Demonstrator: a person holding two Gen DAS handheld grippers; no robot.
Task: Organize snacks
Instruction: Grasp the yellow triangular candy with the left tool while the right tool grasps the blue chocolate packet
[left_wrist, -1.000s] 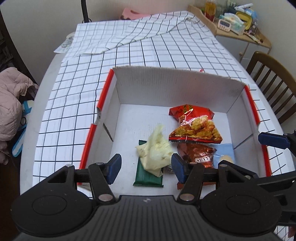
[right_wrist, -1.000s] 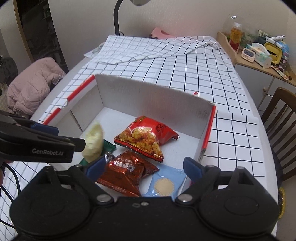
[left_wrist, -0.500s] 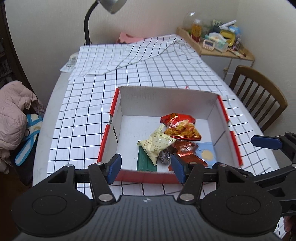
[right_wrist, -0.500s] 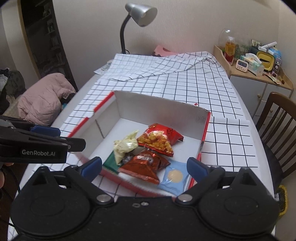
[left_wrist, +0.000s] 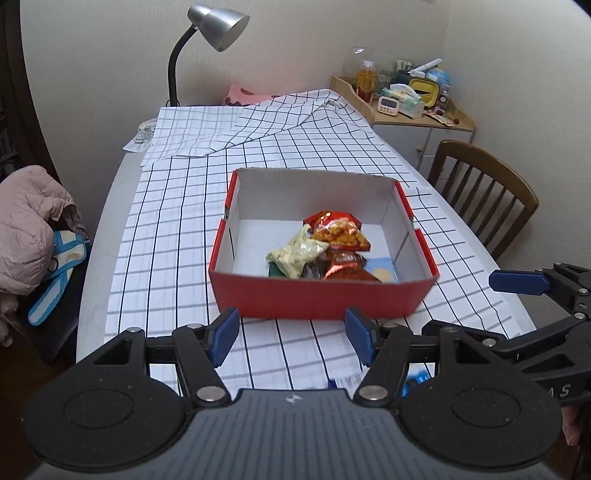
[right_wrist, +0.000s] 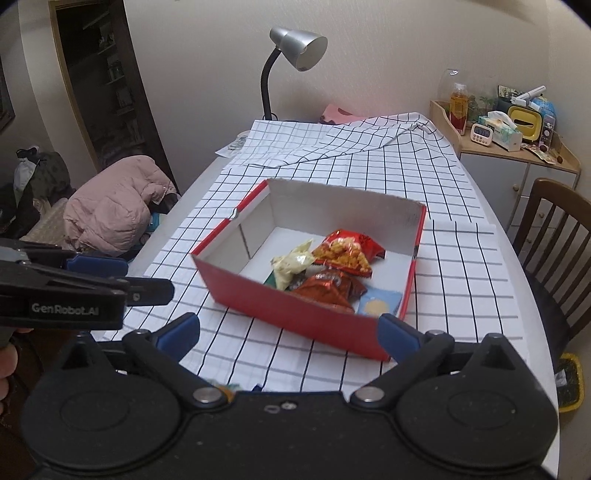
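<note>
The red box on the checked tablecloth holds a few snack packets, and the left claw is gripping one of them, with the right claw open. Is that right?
Not quite. The left claw grips nothing: it is open and empty, short of the red box, as the left wrist view shows. The rest holds: the snack packets lie in the box on the checked tablecloth, and the right claw is open.

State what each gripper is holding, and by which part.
Nothing is held. The left gripper and right gripper are both open, with only tablecloth between their fingers, short of the red box of snacks.
</note>
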